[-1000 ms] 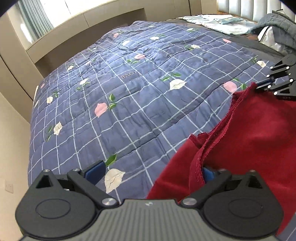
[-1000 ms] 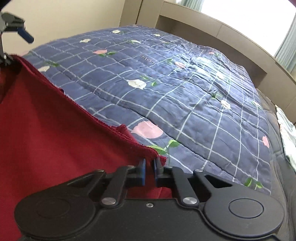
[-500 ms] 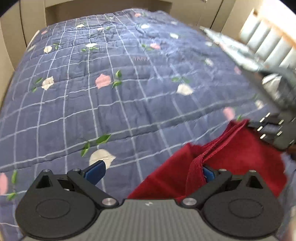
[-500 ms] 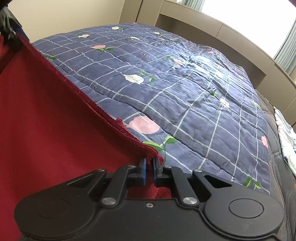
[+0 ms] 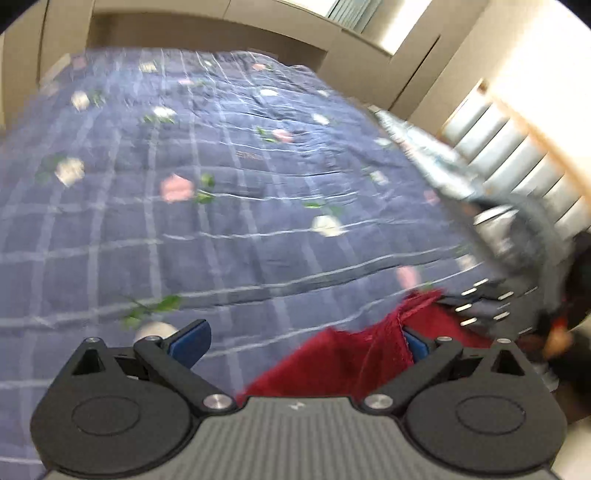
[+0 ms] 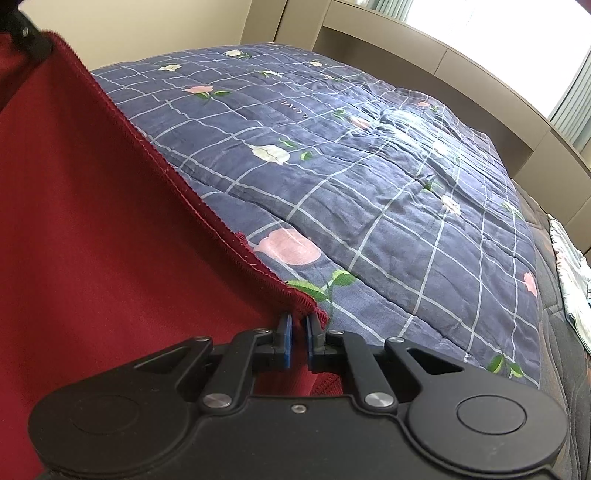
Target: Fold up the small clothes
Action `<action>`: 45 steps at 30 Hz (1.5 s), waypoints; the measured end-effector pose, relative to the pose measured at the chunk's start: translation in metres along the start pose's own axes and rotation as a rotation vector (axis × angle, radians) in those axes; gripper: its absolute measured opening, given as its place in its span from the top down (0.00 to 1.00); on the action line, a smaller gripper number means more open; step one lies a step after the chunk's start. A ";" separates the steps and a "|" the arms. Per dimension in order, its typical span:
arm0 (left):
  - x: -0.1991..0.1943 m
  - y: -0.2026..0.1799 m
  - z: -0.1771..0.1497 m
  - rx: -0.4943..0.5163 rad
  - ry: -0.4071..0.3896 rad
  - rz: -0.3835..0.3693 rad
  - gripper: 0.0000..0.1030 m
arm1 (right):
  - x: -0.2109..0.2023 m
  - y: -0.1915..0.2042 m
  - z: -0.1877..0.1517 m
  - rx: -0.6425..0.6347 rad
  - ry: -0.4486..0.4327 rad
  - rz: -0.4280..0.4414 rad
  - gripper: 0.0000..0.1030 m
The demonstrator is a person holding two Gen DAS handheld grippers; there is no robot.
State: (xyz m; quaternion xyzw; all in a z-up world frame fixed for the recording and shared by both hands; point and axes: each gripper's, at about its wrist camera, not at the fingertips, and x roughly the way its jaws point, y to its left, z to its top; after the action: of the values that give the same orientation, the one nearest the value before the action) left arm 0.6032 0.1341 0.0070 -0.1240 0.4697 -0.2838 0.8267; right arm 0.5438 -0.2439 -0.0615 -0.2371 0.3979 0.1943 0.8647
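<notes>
A dark red garment (image 6: 96,229) hangs stretched above the blue flowered quilt (image 6: 369,177). My right gripper (image 6: 298,345) is shut on its hemmed corner. My left gripper (image 5: 303,341) is open, its blue pads wide apart; the red garment (image 5: 343,362) drapes against its right pad (image 5: 415,343) and the left pad is bare. The right gripper (image 5: 484,306) shows blurred at the right of the left wrist view, at the garment's far corner. The left gripper's tip (image 6: 22,33) shows at the top left of the right wrist view, by the garment's other corner.
The quilt (image 5: 221,206) covers a wide bed. Light folded clothes (image 6: 570,273) lie at the bed's far right edge. A grey heap of fabric (image 5: 517,229) and a padded headboard (image 5: 524,162) lie to the right. A beige ledge (image 6: 424,48) runs behind the bed.
The left gripper has swung and tilted, so its view is blurred and turned toward the headboard. The red garment has been drawn tauter and higher. The right gripper stays shut on its corner.
</notes>
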 end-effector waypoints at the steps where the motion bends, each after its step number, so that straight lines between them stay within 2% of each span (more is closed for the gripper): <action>1: -0.001 0.003 0.000 -0.025 0.004 -0.040 0.00 | 0.000 0.000 0.000 0.002 0.000 -0.001 0.92; 3: -0.005 0.010 -0.002 -0.076 -0.002 -0.108 0.00 | 0.000 0.000 0.000 0.000 0.001 -0.001 0.92; 4: -0.007 0.014 -0.004 -0.099 -0.001 -0.126 0.00 | 0.001 0.001 0.000 -0.003 0.001 0.000 0.91; 5: -0.008 0.016 -0.005 -0.111 -0.001 -0.112 0.00 | 0.001 0.001 0.000 0.000 0.001 0.000 0.91; 9: -0.012 0.019 -0.009 -0.123 -0.043 -0.007 0.00 | 0.001 0.002 -0.001 0.006 0.001 -0.001 0.90; 13: -0.020 0.004 -0.019 -0.072 -0.176 0.151 0.00 | 0.001 0.001 -0.002 0.018 -0.003 -0.004 0.86; 15: -0.018 -0.010 -0.029 -0.009 -0.184 0.200 0.00 | -0.002 -0.002 -0.001 0.041 -0.017 -0.012 0.75; 17: -0.014 -0.023 -0.045 0.040 -0.178 0.170 0.00 | -0.010 -0.009 -0.002 0.088 -0.056 -0.015 0.43; 18: -0.012 -0.029 -0.054 0.055 -0.178 0.149 0.00 | -0.016 -0.012 -0.005 0.118 -0.084 -0.008 0.38; 20: -0.005 -0.040 -0.073 0.056 -0.180 0.130 0.00 | -0.028 -0.016 -0.011 0.152 -0.134 0.012 0.35; 22: 0.002 -0.048 -0.088 0.035 -0.197 0.139 0.00 | -0.038 -0.015 -0.017 0.158 -0.145 0.013 0.36; 24: 0.009 -0.054 -0.101 0.034 -0.206 0.166 0.00 | -0.048 -0.013 -0.024 0.178 -0.149 0.042 0.36; 27: 0.020 -0.065 -0.118 0.099 -0.202 0.210 0.00 | -0.056 -0.010 -0.032 0.216 -0.137 0.080 0.38; 31: 0.031 -0.070 -0.127 0.119 -0.173 0.260 0.00 | -0.052 -0.005 -0.035 0.231 -0.125 0.078 0.45; 33: 0.029 -0.068 -0.128 0.074 -0.214 0.303 0.02 | -0.043 -0.004 -0.034 0.256 -0.104 0.063 0.49; 34: 0.026 -0.064 -0.127 0.037 -0.240 0.312 0.06 | -0.040 -0.005 -0.034 0.271 -0.101 0.058 0.50; 36: 0.022 -0.055 -0.122 -0.031 -0.266 0.302 0.12 | -0.035 -0.005 -0.034 0.301 -0.102 0.051 0.52; 38: 0.018 -0.045 -0.118 -0.084 -0.277 0.290 0.23 | -0.035 -0.005 -0.034 0.314 -0.116 0.048 0.65; 40: 0.017 -0.039 -0.116 -0.112 -0.264 0.273 0.26 | -0.035 -0.003 -0.035 0.314 -0.116 0.035 0.78; 41: 0.016 -0.037 -0.116 -0.123 -0.257 0.249 0.26 | -0.034 -0.002 -0.035 0.315 -0.117 0.030 0.86; 42: 0.014 -0.036 -0.117 -0.129 -0.253 0.224 0.25 | -0.034 -0.002 -0.035 0.314 -0.117 0.029 0.88; 44: 0.012 -0.041 -0.122 -0.107 -0.265 0.193 0.07 | -0.034 -0.001 -0.037 0.312 -0.120 0.026 0.94; 45: 0.013 -0.046 -0.124 -0.083 -0.273 0.199 0.05 | -0.035 -0.002 -0.037 0.312 -0.124 0.026 0.95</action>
State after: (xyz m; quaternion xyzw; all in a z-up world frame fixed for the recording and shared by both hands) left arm 0.4867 0.0970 -0.0457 -0.1483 0.3744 -0.1617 0.9009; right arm 0.5013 -0.2712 -0.0552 -0.0823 0.3721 0.1553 0.9114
